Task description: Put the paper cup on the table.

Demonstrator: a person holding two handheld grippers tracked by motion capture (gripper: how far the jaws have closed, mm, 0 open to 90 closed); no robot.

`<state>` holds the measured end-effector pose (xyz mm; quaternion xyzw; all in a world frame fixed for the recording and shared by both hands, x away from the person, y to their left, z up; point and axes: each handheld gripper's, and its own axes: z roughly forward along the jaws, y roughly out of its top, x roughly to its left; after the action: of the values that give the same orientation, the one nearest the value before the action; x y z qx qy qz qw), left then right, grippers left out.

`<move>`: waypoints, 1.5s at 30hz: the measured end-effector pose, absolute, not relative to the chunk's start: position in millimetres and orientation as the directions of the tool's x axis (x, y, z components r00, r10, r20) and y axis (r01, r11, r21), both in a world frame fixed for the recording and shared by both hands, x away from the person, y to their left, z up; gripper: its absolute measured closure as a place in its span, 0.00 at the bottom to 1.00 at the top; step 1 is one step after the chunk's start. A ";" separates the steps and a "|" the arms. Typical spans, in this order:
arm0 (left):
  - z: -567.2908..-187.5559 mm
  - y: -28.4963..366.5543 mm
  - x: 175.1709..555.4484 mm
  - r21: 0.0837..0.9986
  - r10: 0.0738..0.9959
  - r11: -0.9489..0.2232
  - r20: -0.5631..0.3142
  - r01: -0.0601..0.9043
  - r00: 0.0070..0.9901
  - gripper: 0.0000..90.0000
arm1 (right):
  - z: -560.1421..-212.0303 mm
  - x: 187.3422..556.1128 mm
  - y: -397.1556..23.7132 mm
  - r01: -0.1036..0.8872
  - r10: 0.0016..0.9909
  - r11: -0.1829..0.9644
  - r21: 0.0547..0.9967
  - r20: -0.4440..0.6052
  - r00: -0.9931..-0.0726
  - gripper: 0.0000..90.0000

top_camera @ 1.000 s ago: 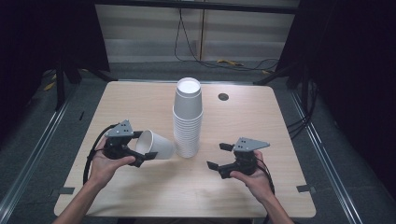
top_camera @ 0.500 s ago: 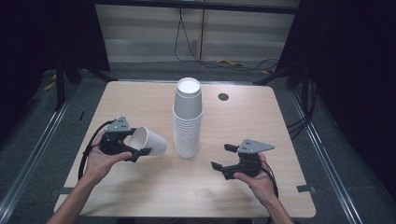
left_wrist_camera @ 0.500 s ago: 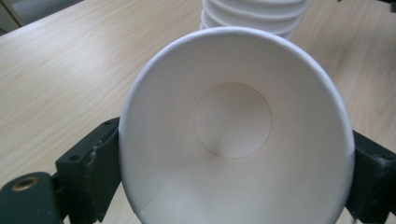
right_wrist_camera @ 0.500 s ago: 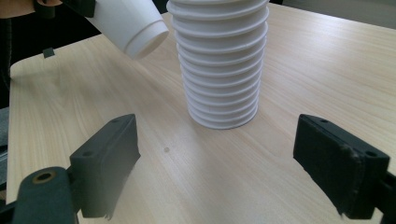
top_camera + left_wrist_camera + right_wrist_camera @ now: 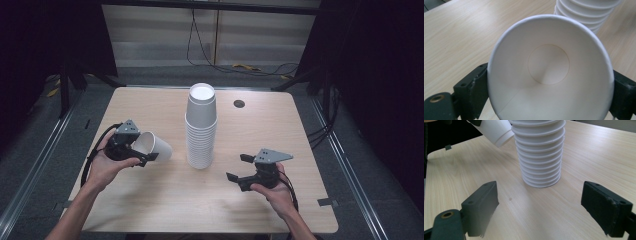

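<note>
Wooden table (image 5: 150,200), stacked cups (image 5: 201,130), left tool (image 5: 131,148) gripping empty cup (image 5: 152,146)

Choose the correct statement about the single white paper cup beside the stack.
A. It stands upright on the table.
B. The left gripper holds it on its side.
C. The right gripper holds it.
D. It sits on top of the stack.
B: the left gripper clamps the single cup at its rim, tipped sideways beside the stack.
</note>
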<state>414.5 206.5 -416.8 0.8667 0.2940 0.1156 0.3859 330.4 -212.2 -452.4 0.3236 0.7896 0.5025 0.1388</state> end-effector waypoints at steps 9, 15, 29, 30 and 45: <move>-422.9 203.3 423.8 0.678 0.621 -0.574 -0.006 0.459 0.784 0.10 | -450.6 329.7 -211.8 0.372 0.656 0.288 0.883 0.101 -0.748 0.16; -424.0 203.6 431.6 0.647 0.639 -0.588 0.005 0.485 0.769 0.10 | -449.9 328.3 -212.5 0.378 0.663 0.286 0.880 0.103 -0.742 0.16; -424.9 189.7 451.9 0.565 0.652 -0.636 0.028 0.526 0.758 0.09 | -449.3 328.1 -213.2 0.375 0.665 0.294 0.879 0.094 -0.741 0.16; -426.7 188.6 453.7 0.559 0.653 -0.638 0.028 0.530 0.757 0.08 | -449.4 327.9 -213.0 0.377 0.664 0.295 0.878 0.095 -0.741 0.16; -439.1 176.3 461.3 0.585 0.671 -0.628 0.075 0.513 0.737 0.05 | -450.4 327.6 -211.6 0.380 0.657 0.300 0.875 0.099 -0.747 0.16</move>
<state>461.3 176.3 -439.1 0.8907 0.3324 0.1443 0.2746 327.6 -211.6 -450.4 0.3267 0.7940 0.4931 0.1406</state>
